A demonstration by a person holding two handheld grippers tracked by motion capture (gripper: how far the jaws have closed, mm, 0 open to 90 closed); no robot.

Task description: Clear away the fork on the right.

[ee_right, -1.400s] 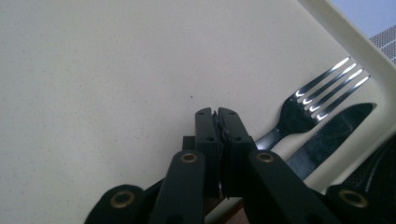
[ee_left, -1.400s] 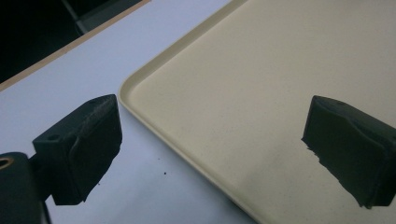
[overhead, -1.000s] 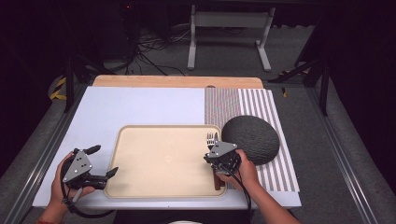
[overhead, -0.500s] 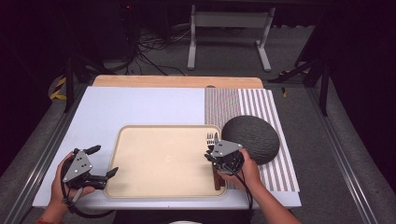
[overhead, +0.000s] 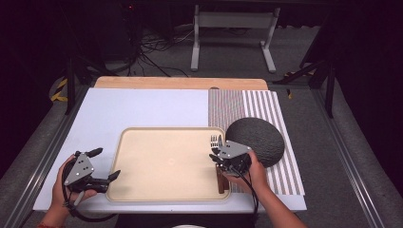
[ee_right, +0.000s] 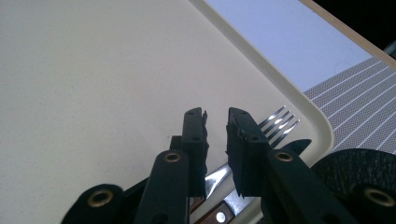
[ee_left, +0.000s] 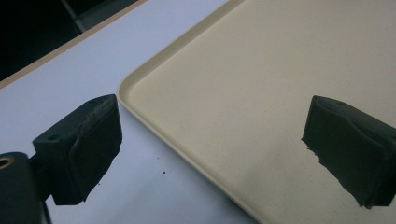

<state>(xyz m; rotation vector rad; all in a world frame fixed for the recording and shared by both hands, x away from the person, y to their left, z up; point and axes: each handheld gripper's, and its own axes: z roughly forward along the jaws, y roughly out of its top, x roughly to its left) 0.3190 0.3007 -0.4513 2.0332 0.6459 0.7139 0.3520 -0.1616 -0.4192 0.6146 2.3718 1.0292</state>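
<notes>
Centrally, one beige tray [overhead: 166, 164], shallow-rimmed, on the near part of a pale blue-white table [overhead: 142, 107]; its bare floor takes up most of both gripper views. Item: a fork [overhead: 215, 141] with a wooden handle [overhead: 220, 183] lying along the tray's right edge, tines pointing away from the person, handle toward the near rim; in the right gripper view the tines [ee_right: 279, 122] gleam just inside the tray's far right corner. Item: right gripper [overhead: 219, 153], held in the person's right hand [overhead: 254, 173], directly over the fork's midsection; its jaws stand close together with a narrow slot between them and nothing pinched, the fork's metal neck showing below that slot. Whether the tips touch the fork cannot be told. Item: left gripper [overhead: 105, 165], in the left hand [overhead: 66, 187], at the tray's near left corner; jaws wide apart, one over the table surface, the other over the tray, the rim [ee_left: 140, 79] running between them. Item: a dark round mat [overhead: 256, 140] just right of the tray, resting on a striped placemat [overhead: 280, 118]. Beyond, a wooden board edge [overhead: 180, 82] along the table's far side, then grey floor with cables [overhead: 152, 57] and a metal stand [overhead: 233, 28].
</notes>
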